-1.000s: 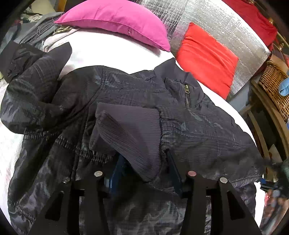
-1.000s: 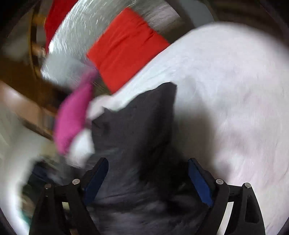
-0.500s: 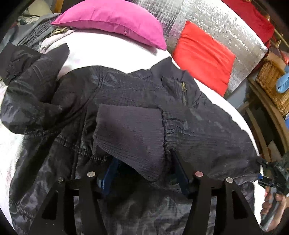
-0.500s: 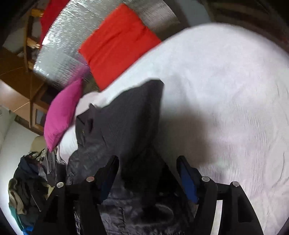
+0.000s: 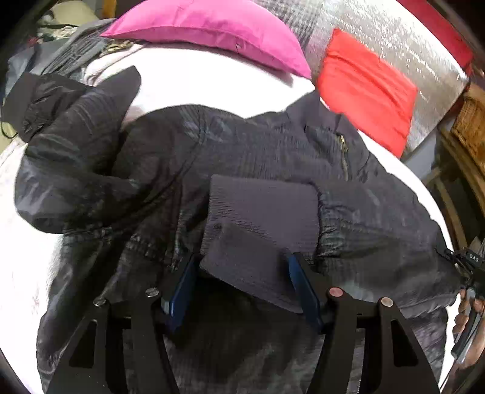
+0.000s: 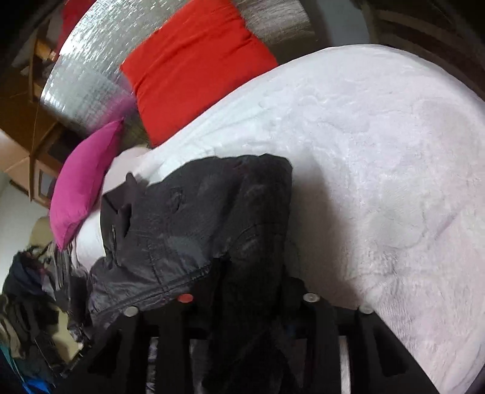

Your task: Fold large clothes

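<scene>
Left claw [image 5: 242,288]: jaws apart around the ribbed cuff [image 5: 260,224], not squeezing.
Jacket [image 5: 242,157]: flat on the bed [image 6: 379,151], one sleeve folded in.
Right claw [image 6: 248,306]: closing around the jacket's edge.
Left: other sleeve, body.

A dark jacket [image 5: 230,157] sprawls across most of the near half of the bed [image 6: 379,169], its ribbed cuff [image 5: 260,218] folded over the body and filling the gap between the left gripper [image 5: 242,282] fingers. Open white bedding lies clear to the right of the jacket in the right wrist view. At the head of the bed, a pink pillow [image 5: 212,27] and a red cushion [image 5: 366,88] block the far edge, backed by a silver quilted panel [image 6: 81,81]. A pile of clothes [image 6: 27,303] crowds the left side; a wicker basket [image 5: 469,121] and wooden furniture hem in the right.
</scene>
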Available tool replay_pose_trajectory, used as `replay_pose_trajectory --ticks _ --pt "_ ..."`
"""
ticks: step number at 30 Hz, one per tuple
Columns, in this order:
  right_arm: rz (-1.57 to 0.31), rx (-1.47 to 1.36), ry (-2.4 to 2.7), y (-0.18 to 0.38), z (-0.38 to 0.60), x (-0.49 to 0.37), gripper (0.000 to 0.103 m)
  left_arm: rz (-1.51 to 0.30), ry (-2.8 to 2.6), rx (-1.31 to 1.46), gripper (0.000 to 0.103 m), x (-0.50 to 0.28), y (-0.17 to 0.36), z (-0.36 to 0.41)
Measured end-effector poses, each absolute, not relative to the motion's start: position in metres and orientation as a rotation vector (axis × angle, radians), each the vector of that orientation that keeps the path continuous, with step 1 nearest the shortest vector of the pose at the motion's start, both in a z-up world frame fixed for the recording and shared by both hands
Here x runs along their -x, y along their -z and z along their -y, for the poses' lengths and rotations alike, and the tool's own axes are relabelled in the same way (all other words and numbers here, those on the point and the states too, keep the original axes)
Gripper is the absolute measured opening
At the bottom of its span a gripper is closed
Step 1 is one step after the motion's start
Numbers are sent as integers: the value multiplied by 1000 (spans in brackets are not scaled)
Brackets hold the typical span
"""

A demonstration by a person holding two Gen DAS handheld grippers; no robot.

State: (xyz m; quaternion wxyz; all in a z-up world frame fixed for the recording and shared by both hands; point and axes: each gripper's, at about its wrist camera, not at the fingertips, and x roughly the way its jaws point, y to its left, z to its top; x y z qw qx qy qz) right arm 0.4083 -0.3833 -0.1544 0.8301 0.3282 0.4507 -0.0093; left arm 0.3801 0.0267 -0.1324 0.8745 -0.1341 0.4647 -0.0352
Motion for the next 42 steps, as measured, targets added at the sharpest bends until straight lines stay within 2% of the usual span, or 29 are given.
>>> replay_pose_trajectory --ticks 1,5,8,9,10,11,13,15,17,20,22,25,29,37,42 --pt "-930 -691 24 148 391 -402 80 -952 75 286 64 -377 128 -28" --pt "-883 -690 46 138 396 -417 80 -889 84 278 64 -370 113 -30" --pt "-922 -673 69 148 402 -428 79 -942 49 187 65 -379 123 -20" --pt "-958 -644 82 154 403 -432 76 -989 34 165 66 -384 133 -18" --pt "-999 -604 111 161 402 -435 63 -1016 22 151 68 -390 140 -16" --pt "-1005 -573 126 163 400 -437 55 -1016 19 142 68 -392 144 -15" --pt "-995 -550 130 156 397 -437 55 -1008 7 126 67 -394 142 -13" --pt "-953 -521 146 141 393 -429 56 -1007 14 164 67 -394 135 -16" --pt "-891 -529 138 122 389 -411 68 -976 30 200 67 -389 124 -21" --pt "-851 -492 80 101 375 -382 68 -920 40 213 71 -376 108 -26" --pt "-830 -500 7 91 358 -361 68 -899 44 214 78 -368 104 -24" --pt "-840 -512 -86 94 336 -344 69 -946 38 196 78 -367 114 -18" --pt "-971 -394 -52 125 316 -349 71 -984 15 170 78 -359 116 -13" --pt "-851 -245 -53 73 273 -298 74 -882 8 110 80 -304 77 -24" --pt "-804 -224 -105 71 251 -241 77 -867 0 191 85 -270 73 -55"
